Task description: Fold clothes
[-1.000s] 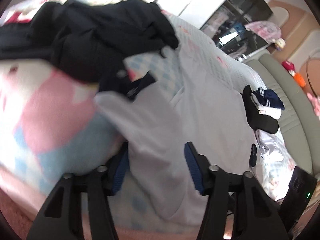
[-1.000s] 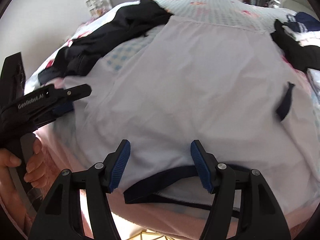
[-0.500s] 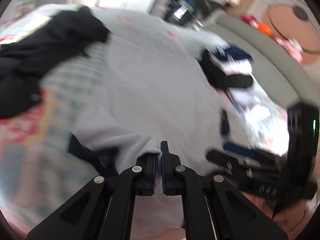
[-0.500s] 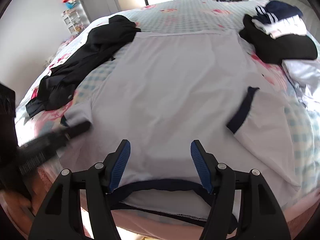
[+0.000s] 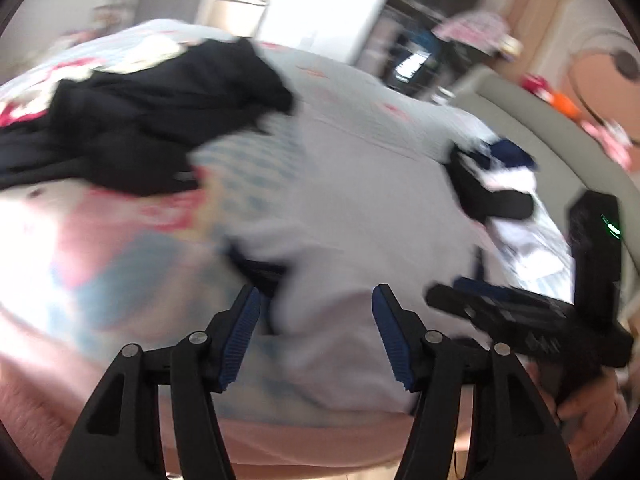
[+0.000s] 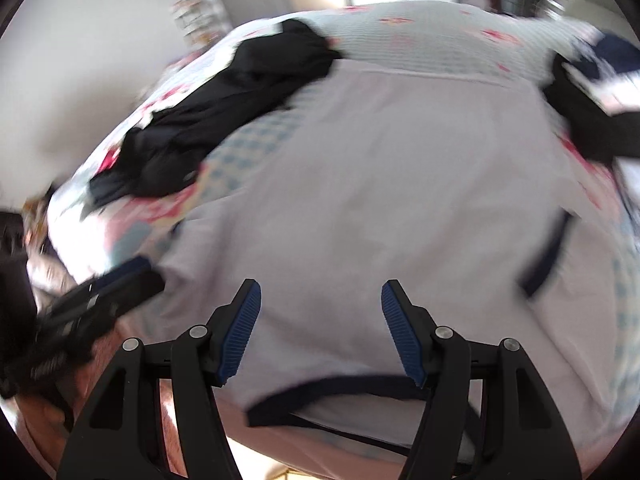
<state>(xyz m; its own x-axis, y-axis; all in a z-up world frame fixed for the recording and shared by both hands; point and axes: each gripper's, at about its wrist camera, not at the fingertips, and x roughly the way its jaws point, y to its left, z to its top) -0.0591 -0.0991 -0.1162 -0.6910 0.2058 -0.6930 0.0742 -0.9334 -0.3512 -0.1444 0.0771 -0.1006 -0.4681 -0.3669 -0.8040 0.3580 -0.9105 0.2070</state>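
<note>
A white T-shirt (image 6: pixel 380 180) with navy trim lies spread on the bed, its navy collar (image 6: pixel 340 392) at the near edge. The navy-cuffed right sleeve (image 6: pixel 544 256) lies flat. The left sleeve (image 5: pixel 320 292) sits folded in on the shirt. My left gripper (image 5: pixel 316 332) hangs just over that sleeve; its jaws are opening and the pads are clear of the cloth. It also shows as a blurred black shape, the left gripper (image 6: pixel 112 292). My right gripper (image 6: pixel 320 320) stands open above the shirt near the collar, holding nothing; this right gripper (image 5: pixel 500 312) appears at the right.
A heap of black clothes (image 5: pixel 140 120) lies at the bed's left, also seen as black clothes (image 6: pixel 224 112). A pile of dark and white garments (image 5: pixel 492 184) sits at the right by a grey padded headboard (image 5: pixel 540 140). The pink bed edge (image 5: pixel 280 440) runs just below the grippers.
The left gripper closed on the left sleeve, carried it inward over the shirt, then let it go; its jaws now stand apart. The right gripper stayed open and lifted slightly.
</note>
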